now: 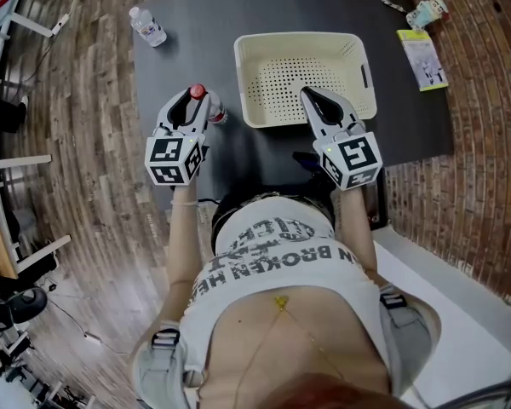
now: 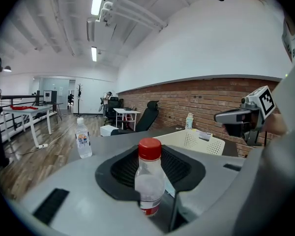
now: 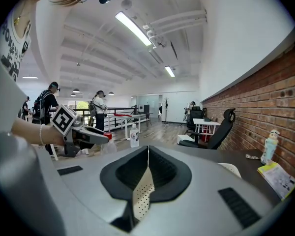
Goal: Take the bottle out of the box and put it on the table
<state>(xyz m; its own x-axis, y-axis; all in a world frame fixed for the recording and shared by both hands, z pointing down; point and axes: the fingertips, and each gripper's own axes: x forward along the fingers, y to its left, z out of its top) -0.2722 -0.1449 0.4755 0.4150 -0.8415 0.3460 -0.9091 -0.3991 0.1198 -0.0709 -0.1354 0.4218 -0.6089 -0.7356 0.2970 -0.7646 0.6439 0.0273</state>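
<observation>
Left tongs (image 1: 201,105) are clamped on the bottle (image 2: 148,181), pads squeezing the clear body just under the red cap. It stands upright between them, long axis straight up and down. So the bottle is already out of the box (image 1: 241,79), and in the head view it sits just left of the box's left wall, over the dark table (image 1: 187,32). Can't honestly tell whether its bottom is touching the tabletop or hanging a bit above it.

Right tongs (image 1: 313,99) are together at the tips with nothing in them, parked over the near rim of the box. You only see the perforated floor through the sliver below the tips. They're well apart from the bottle, so this one is all on the left hand.

My guess is that what's left is straight down: the table is right under the bottle, so it's lower, let it stand, then open up.

Room-wise, there's a strip of bare table between the box wall and the table's left edge, and I'm working inside that strip. The edge is near on the left side of the frame, so I wouldn't drift that way. The other bottle (image 1: 146,25) at upper left is well clear.
</observation>
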